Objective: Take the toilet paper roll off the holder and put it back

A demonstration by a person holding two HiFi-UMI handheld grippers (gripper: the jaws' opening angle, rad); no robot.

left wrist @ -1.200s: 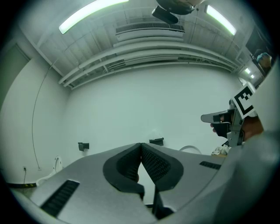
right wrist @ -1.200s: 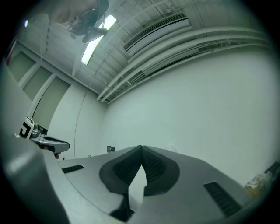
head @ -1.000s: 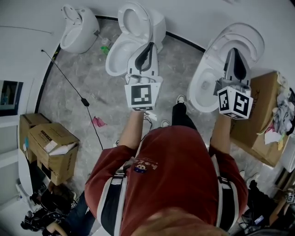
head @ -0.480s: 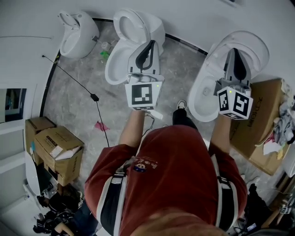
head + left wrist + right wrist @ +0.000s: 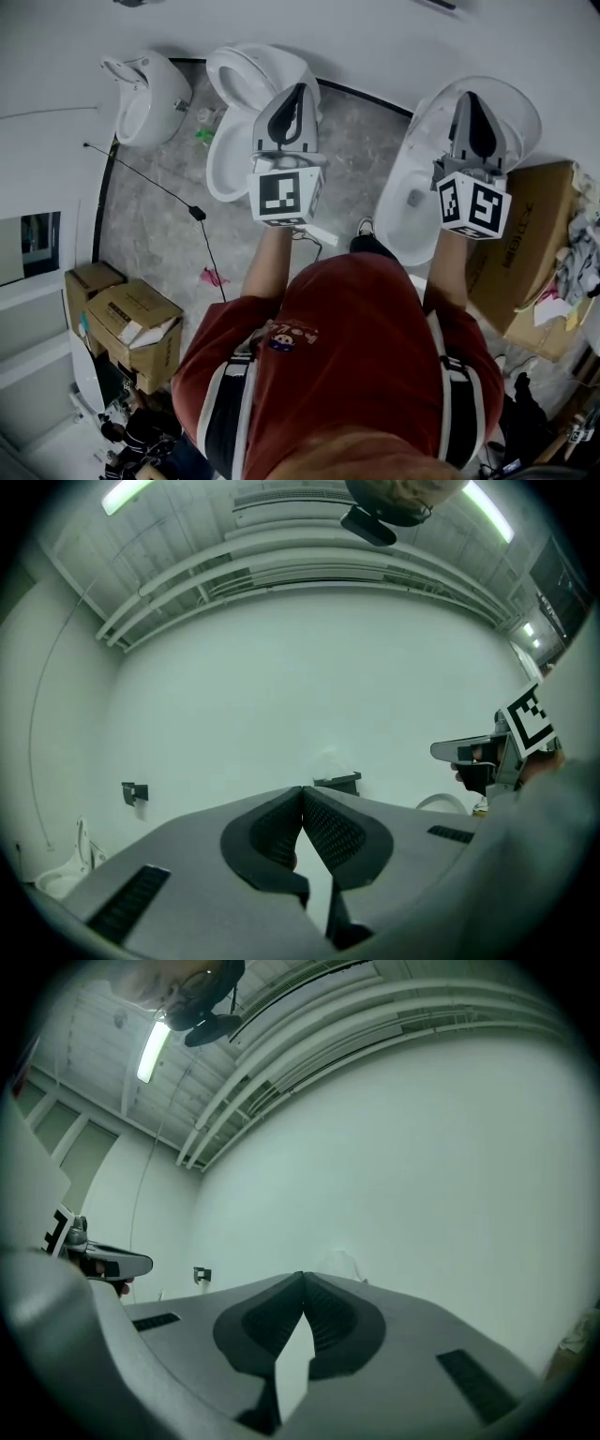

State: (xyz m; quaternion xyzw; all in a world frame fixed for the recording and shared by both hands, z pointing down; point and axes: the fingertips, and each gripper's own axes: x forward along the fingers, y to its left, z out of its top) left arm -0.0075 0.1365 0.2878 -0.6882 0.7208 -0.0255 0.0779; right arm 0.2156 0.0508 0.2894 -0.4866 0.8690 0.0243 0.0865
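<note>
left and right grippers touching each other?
Apart. Head view shows the left gripper and right gripper with floor between them.

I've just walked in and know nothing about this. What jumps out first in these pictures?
Three white toilets line the wall on the grey floor: the left toilet, middle toilet and right toilet. A person in a red shirt holds out the left tongs above the middle one and the right tongs above the right one, both shut and empty, each carrying a black-and-white marker cube.
</note>
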